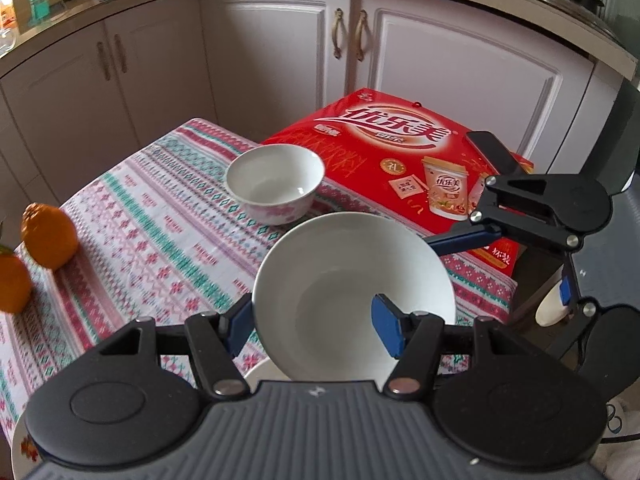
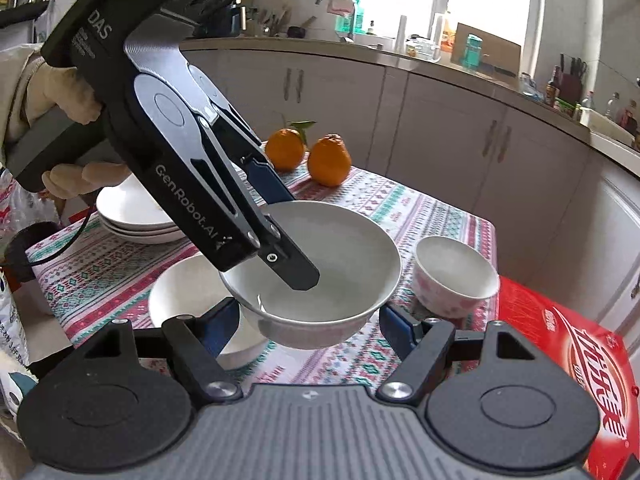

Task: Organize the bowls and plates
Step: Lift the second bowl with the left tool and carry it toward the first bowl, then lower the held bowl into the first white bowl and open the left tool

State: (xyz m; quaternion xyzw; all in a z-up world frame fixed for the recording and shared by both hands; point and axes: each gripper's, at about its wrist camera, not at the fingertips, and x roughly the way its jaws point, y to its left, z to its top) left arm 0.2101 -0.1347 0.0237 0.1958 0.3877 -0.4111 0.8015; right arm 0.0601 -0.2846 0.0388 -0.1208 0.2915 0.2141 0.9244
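White bowl (image 1: 352, 288) clamped by left gripper (image 1: 316, 324), plate stack (image 2: 136, 216) only in right view

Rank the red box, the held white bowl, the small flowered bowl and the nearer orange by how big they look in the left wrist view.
1. red box
2. held white bowl, though nearness to the camera enlarges it
3. small flowered bowl
4. nearer orange, smallest of the four

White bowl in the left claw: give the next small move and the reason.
Probably lower it into the matching white bowl sitting partly beneath it. The left claw pinches the held bowl by its rim in mid-air, and like bowls nest.
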